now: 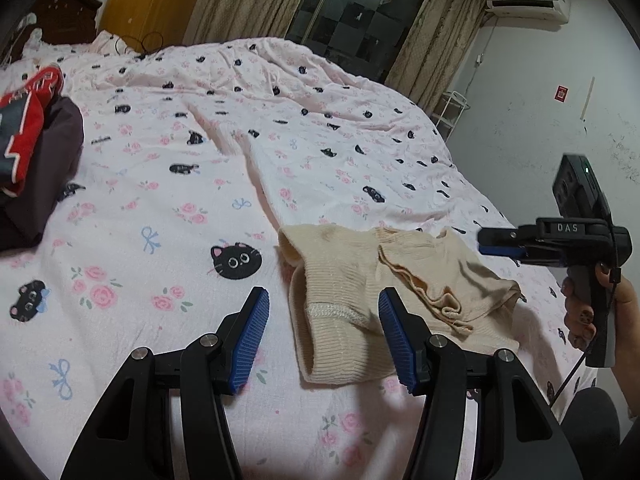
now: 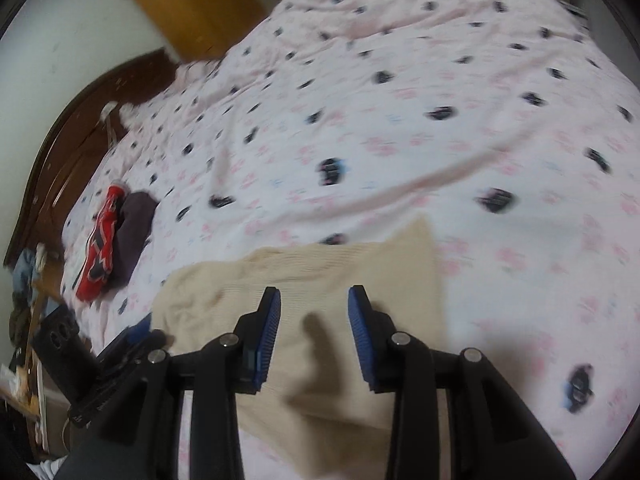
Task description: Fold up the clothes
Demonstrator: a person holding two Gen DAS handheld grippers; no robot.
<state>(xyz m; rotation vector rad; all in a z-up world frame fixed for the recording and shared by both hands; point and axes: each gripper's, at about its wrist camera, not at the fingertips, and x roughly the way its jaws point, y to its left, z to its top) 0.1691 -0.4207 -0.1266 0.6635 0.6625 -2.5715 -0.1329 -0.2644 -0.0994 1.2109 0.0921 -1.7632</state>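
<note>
- Pink bedding printed with black cats, roses and blue bows covers the bed you are working over; it lies rumpled, with a long fold running up its middle.
- Behind the bed you have curtains framing a dark window, an air conditioner high on the white wall, and an orange-brown wardrobe.
- Your beige knit top lies on the near edge of the bed, partly folded, with one layer turned back over its right side.
- In the left wrist view its long axis runs from the ribbed edge nearest you away toward the window; one sleeve end points up and left.
- Your left gripper hovers over the top's near left part, fingers spread wide, holding nothing.
- Your right gripper is likewise released, spread above the beige fabric, casting a shadow on it.
- Only the left view shows your right hand on its handle beside the bed's right edge.
- Only the right view, blurred, shows the dark wooden headboard; both views show the red and dark clothes piled far left.
</note>
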